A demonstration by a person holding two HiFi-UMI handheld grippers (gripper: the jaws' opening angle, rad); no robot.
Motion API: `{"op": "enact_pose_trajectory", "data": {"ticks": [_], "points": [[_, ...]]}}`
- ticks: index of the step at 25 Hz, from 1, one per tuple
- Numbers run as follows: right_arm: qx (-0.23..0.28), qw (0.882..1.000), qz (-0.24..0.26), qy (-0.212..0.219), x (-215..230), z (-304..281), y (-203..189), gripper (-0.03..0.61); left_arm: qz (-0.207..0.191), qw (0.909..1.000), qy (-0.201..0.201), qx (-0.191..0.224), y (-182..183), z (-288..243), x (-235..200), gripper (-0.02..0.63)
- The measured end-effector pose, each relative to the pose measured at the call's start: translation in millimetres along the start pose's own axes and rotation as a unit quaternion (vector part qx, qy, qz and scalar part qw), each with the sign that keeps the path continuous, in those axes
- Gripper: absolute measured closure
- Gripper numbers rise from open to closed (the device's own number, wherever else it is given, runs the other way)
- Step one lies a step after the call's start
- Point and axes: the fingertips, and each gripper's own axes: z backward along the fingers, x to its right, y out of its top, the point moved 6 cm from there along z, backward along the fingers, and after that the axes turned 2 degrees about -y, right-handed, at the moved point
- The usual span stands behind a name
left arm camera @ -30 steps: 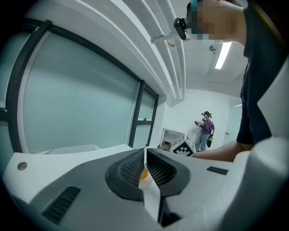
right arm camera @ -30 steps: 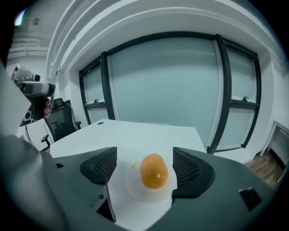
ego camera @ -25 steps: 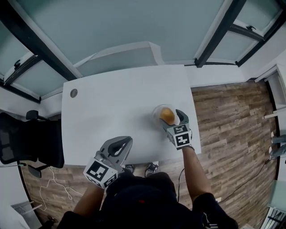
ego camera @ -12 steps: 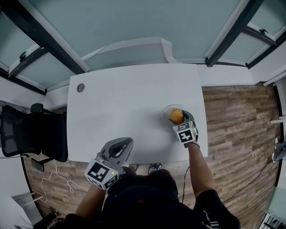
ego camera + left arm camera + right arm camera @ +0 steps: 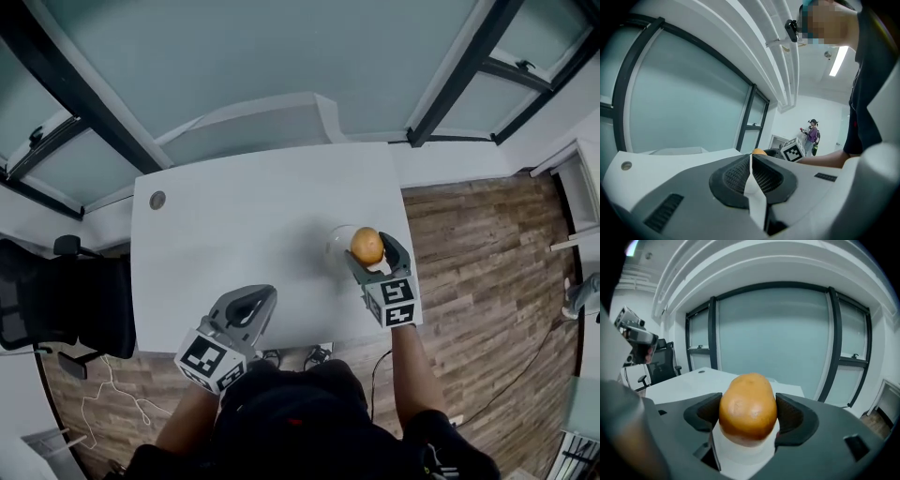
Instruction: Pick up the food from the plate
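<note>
- Clamping the food (image 5: 367, 246) from both sides, the right gripper (image 5: 371, 255) has its pads pressed against the orange-brown lump's flanks, with nothing else between them.
- Seen in the right gripper view, the food (image 5: 748, 408) is an oval taller than it is wide. Its long axis runs up between the pads, and its rounded end stands above them.
- From the head view the food overlaps the right part of a clear plate (image 5: 335, 247) on the white worktop (image 5: 234, 216). Whether it touches the plate cannot be told.
- The visible part of the plate shows only the worktop through it.
- The left gripper (image 5: 251, 305) sits at the worktop's near edge, well apart from the plate, with its jaws together on nothing.
- In the left gripper view the left gripper (image 5: 751, 173) points across the worktop toward the food (image 5: 758, 151), a small orange spot beyond its tips.
</note>
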Motion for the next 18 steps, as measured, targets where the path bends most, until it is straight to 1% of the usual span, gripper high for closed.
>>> {"op": "enact_pose_trajectory", "data": {"ticks": [5,7,10,14,18], "points": [[0.067,0.997,-0.008,-0.026,-11.3,60.0,46.3,0.206,-0.020,0.9990,-0.033,0.022,17.8,0.4,9.7,0.580],[0.089,0.995,-0.015,-0.041,-17.7,81.6,62.1,0.206,-0.028,0.9980,-0.048,0.031,22.6,1.3,11.4,0.580],[0.117,0.991,-0.012,-0.064,-28.8,115.3,82.4,0.206,-0.041,0.9960,-0.067,0.043,33.0,3.9,17.7,0.580],[0.144,0.985,-0.014,-0.094,-37.9,160.8,100.1,0.206,-0.062,0.9918,-0.093,0.062,50.5,6.8,32.0,0.580],[0.161,0.980,-0.014,-0.119,-49.9,194.3,106.4,0.206,-0.087,0.9871,-0.111,0.076,64.0,13.2,42.2,0.580]]}}
